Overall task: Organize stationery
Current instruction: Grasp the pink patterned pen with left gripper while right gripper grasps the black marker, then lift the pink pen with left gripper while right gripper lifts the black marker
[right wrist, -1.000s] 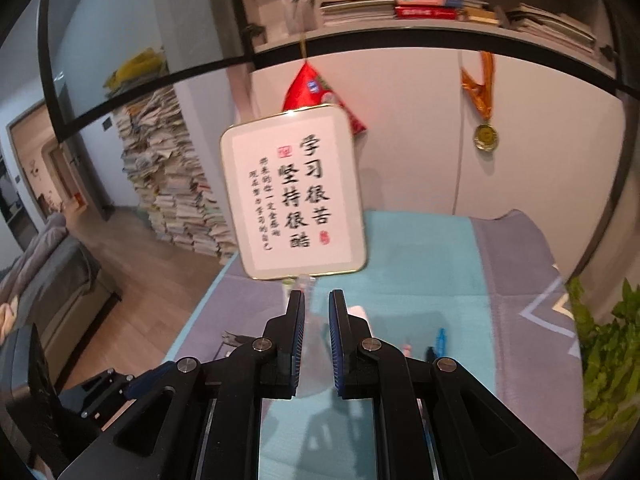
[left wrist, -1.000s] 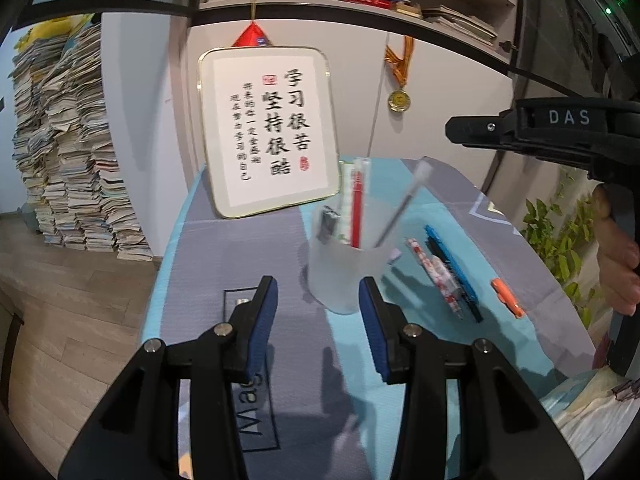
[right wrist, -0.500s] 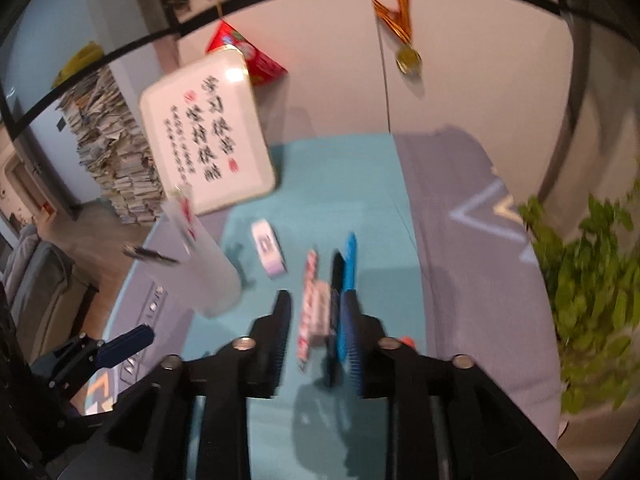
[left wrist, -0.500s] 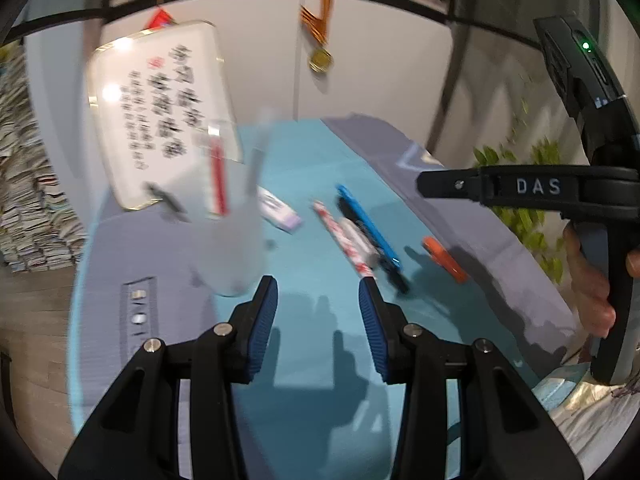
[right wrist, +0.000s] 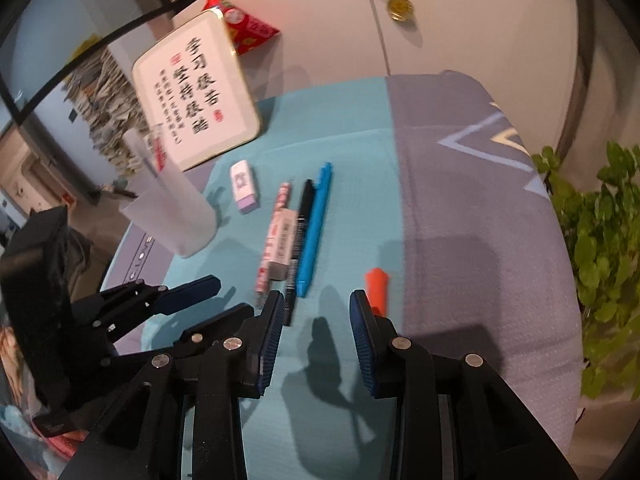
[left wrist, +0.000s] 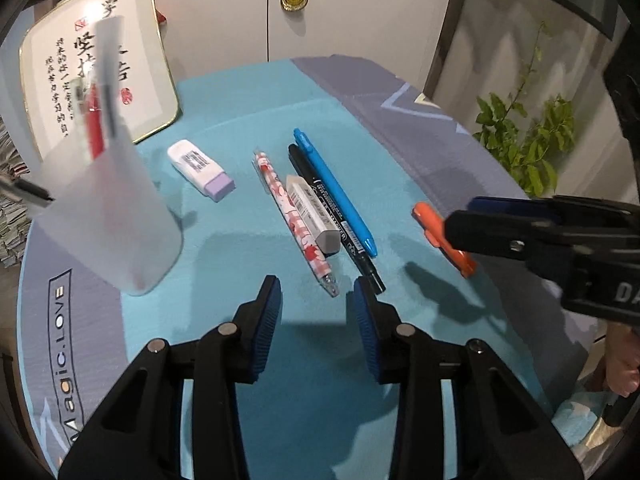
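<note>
Stationery strewn across the worktop (left wrist: 248, 92), on its teal cover: a purple-ended eraser (left wrist: 200, 170) lying alone near the frosted cup (left wrist: 116, 216); beside it a tight bundle of floral pen (left wrist: 294, 216), grey-tipped eraser (left wrist: 314, 216), black marker (left wrist: 340, 224) and blue pen (left wrist: 334, 188), all roughly parallel and touching or nearly so, probably laid out as a batch waiting for the cup. Off to the right, an orange piece (right wrist: 377, 286), apart from the bundle. Cup standing upright at the left, already holding a red pen and a few other sticks, blurred; evidently the collecting point, hence kept clear of the loose items. Behind it, a framed calligraphy board (right wrist: 196, 88) leaning against the wall, no part of the job. Left tongs (left wrist: 318, 294) spread wide and empty, hanging just short of the tips of the floral pen and black marker. Right tongs (right wrist: 316, 302) likewise parted and empty, low over the cover between the black marker's tip and the orange piece, the right finger just beside the latter; likely lining up for that outlier, though which item is meant cannot be told. Care needed with the bundle: closely packed, so easily disturbed together.
</note>
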### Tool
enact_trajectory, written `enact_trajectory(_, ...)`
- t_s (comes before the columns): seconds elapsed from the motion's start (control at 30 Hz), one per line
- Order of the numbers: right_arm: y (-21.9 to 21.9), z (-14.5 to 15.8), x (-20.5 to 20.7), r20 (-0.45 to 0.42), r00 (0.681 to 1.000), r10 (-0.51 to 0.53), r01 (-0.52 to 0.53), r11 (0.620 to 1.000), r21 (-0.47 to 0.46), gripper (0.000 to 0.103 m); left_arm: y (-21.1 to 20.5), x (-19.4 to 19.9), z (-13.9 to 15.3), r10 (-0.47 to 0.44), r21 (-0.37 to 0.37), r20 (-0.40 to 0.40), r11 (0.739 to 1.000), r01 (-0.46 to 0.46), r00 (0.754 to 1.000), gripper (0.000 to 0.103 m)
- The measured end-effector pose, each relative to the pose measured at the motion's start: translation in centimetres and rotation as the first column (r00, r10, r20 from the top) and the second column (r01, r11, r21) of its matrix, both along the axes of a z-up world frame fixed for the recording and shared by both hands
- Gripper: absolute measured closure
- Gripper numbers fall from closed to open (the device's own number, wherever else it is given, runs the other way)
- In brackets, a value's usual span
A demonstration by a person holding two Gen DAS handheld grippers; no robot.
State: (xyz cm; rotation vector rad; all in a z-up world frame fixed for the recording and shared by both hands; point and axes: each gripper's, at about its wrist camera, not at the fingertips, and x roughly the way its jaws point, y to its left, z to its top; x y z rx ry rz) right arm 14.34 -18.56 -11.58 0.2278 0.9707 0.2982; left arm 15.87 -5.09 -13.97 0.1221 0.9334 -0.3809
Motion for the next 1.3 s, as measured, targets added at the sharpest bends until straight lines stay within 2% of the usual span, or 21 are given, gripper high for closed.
enact_trajectory(0.2,-0.2,-0.7,0.0,-0.009,1.0,0.025,-0.025,1.0,0.017,0.069,-0.8,1.2,-0.9,0.02,0.031,-0.018,0.999,-0.02,1.0,0.09)
enact_trajectory(0.3,0.6,-0.8,0.0,-0.009,0.998,0.061,-0.061,0.998,0.002,0.069,-0.1,1.3,-0.7,0.04,0.026,-0.035,0.999,-0.039,0.999,0.094)
enact_trajectory(0.5,3.3,-1.4,0.4,-0.033,0.989,0.141,-0.143,0.988,-0.051,0.069,2.3,-1.5,-0.2,0.036,0.009,-0.055,0.999,-0.035,0.998,0.095)
enact_trajectory(0.67,5.1,-2.4,1.3,-0.07,0.985,0.159,-0.166,0.982,-0.094,0.069,4.2,-5.0,-0.4,0.014,0.007,-0.078,1.0,-0.014,0.997,0.095)
enact_trajectory(0.77,6.0,-3.0,2.0,-0.086,0.987,0.137,-0.15,0.975,-0.165,0.069,4.8,-6.1,-0.5,-0.002,0.008,-0.074,1.0,0.002,0.997,0.094)
enact_trajectory(0.83,6.5,-3.4,2.4,-0.096,0.987,0.133,-0.148,0.972,-0.182,0.069,4.9,-6.4,-0.3,-0.009,0.011,-0.06,1.0,0.01,0.998,0.094)
enact_trajectory(0.87,6.6,-3.3,2.5,-0.09,0.987,0.135,-0.149,0.972,-0.183,0.072,5.0,-6.5,-0.2,-0.012,0.01,-0.056,1.0,0.012,0.998,0.094)
enact_trajectory(0.9,6.6,-3.3,2.6,-0.095,0.986,0.134,-0.149,0.971,-0.186,0.078,5.0,-6.5,-0.2,-0.014,0.006,-0.052,1.0,0.014,0.999,0.093)
enact_trajectory(0.93,6.5,-3.2,2.6,-0.088,0.988,0.125,-0.14,0.969,-0.201,0.093,5.0,-6.5,0.0,-0.019,0.0,-0.046,1.0,0.019,0.999,0.089)
enact_trajectory(0.97,6.3,-3.3,2.5,-0.094,0.989,0.119,-0.136,0.97,-0.203,0.093,4.9,-6.4,0.1,-0.021,-0.002,-0.043,1.0,0.021,0.999,0.084)
enact_trajectory(1.0,6.0,-3.1,2.3,-0.093,0.989,0.114,-0.13,0.971,-0.199,0.093,4.8,-6.3,0.1,-0.02,-0.001,-0.039,1.0,0.02,0.999,0.07)
enact_trajectory(1.03,5.7,-2.8,1.9,-0.085,0.99,0.116,-0.131,0.972,-0.198,0.093,4.6,-5.9,0.2,-0.018,0.002,-0.034,1.0,0.018,0.999,0.06)
enact_trajectory(1.17,4.3,-1.3,-0.9,-0.059,0.986,0.158,-0.168,0.962,-0.214,0.094,3.7,-4.2,0.2,-0.017,-0.003,-0.024,1.0,0.017,1.0,0.06)
enact_trajectory(1.3,3.2,-1.2,-3.9,-0.092,0.972,0.214,-0.23,0.942,-0.244,0.094,2.7,-2.3,-0.3,-0.012,0.004,-0.026,1.0,0.012,1.0,0.06)
